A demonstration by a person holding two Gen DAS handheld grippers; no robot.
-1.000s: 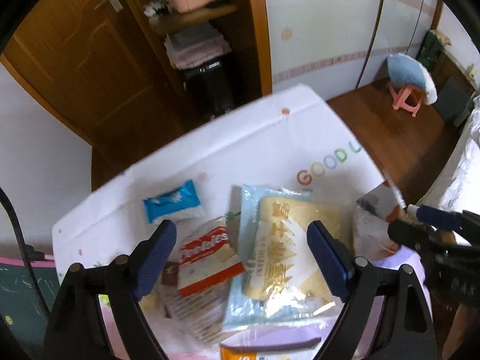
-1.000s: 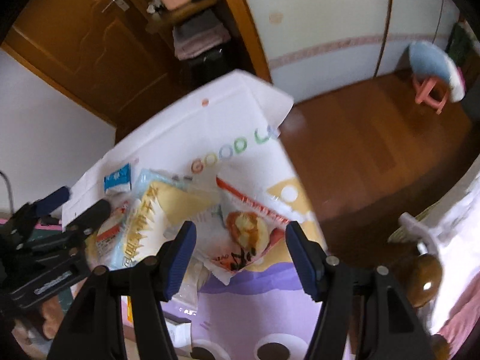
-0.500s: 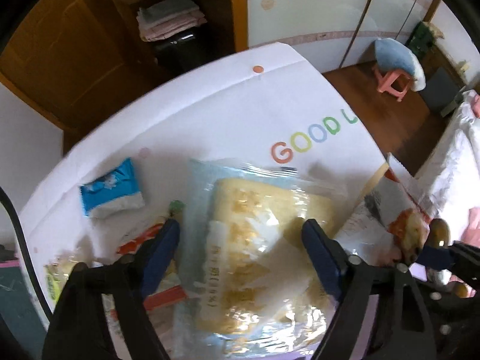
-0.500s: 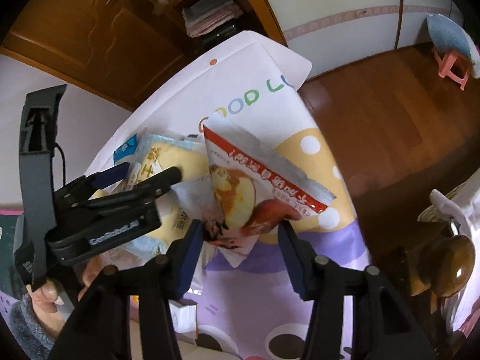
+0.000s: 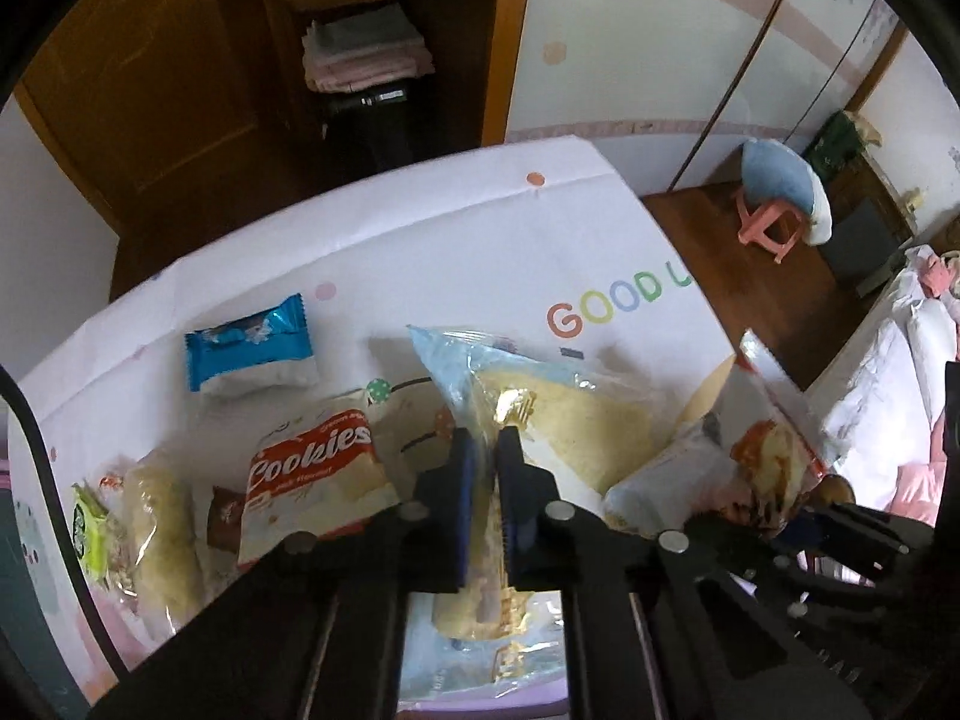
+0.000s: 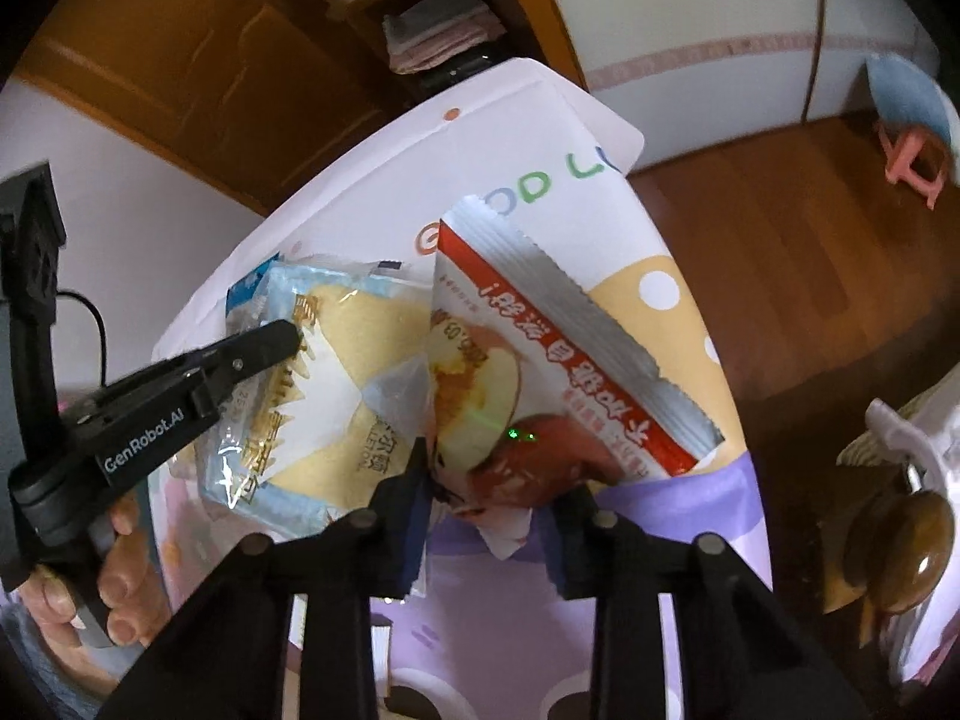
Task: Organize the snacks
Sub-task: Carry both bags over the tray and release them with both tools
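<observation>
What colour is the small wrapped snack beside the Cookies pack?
Blue and white small wrapped snack; left wrist view shows it best.

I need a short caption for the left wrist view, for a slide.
Left claw shut on the pale blue cake packet, lifted above the Cookies pack and blue wrapper.

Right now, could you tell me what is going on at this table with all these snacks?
A person is sorting snacks with a handheld gripper in each hand. The left gripper has its jaws shut on the pale blue cake packet, with one end raised off the printed tablecloth. The right gripper holds the red and silver bread packet between its jaws, tilted up. A Cookies pack and a blue wrapped snack lie untouched on the cloth.
</observation>
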